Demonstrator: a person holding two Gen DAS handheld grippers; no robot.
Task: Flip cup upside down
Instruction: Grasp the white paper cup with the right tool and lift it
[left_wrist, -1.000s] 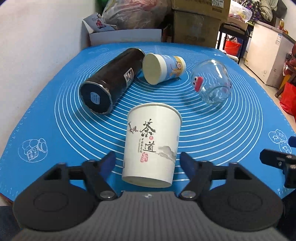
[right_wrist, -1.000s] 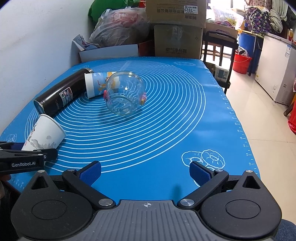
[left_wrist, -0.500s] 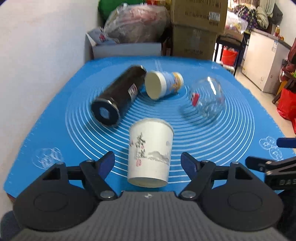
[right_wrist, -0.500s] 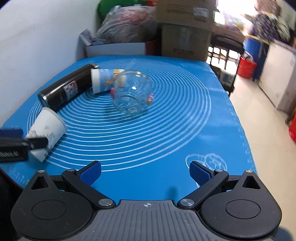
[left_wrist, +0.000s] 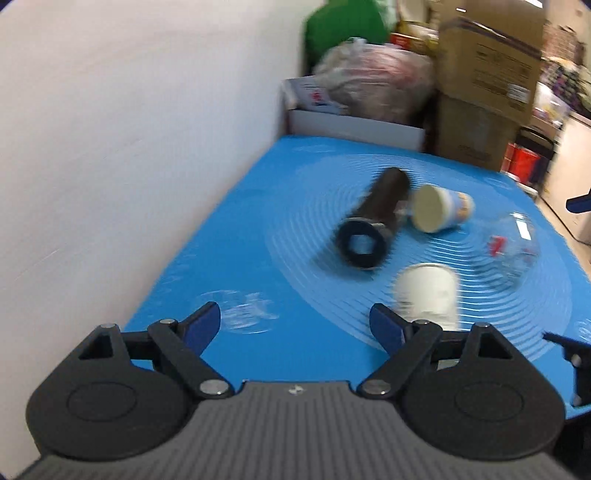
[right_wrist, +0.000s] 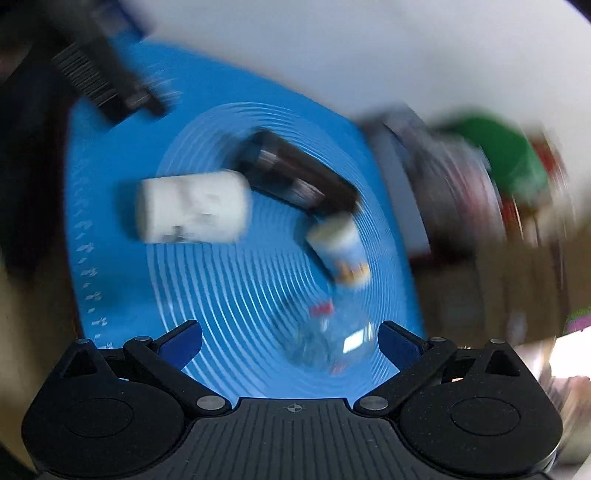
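Note:
A white paper cup (left_wrist: 428, 295) with ink print stands on the blue mat (left_wrist: 258, 206), just beyond my left gripper's right finger; it also shows in the rolled, blurred right wrist view (right_wrist: 192, 210). My left gripper (left_wrist: 295, 325) is open and empty, shifted left of the cup. My right gripper (right_wrist: 290, 341) is open and empty, over the mat with a clear glass bowl (right_wrist: 328, 343) between its fingers' line. A black flask (left_wrist: 373, 218) and a small blue-and-white cup (left_wrist: 439, 212) lie on their sides farther back.
The glass bowl (left_wrist: 513, 243) lies at the mat's right. A white wall (left_wrist: 129, 147) borders the left side. Cardboard boxes (left_wrist: 484, 92), a plastic bag (left_wrist: 373, 85) and a white box (left_wrist: 347, 125) stand behind the mat's far edge.
My left gripper swung left and back, so the white cup now sits off its right finger. My right gripper rolled sharply and moved in over the glass bowl; both views are blurred.

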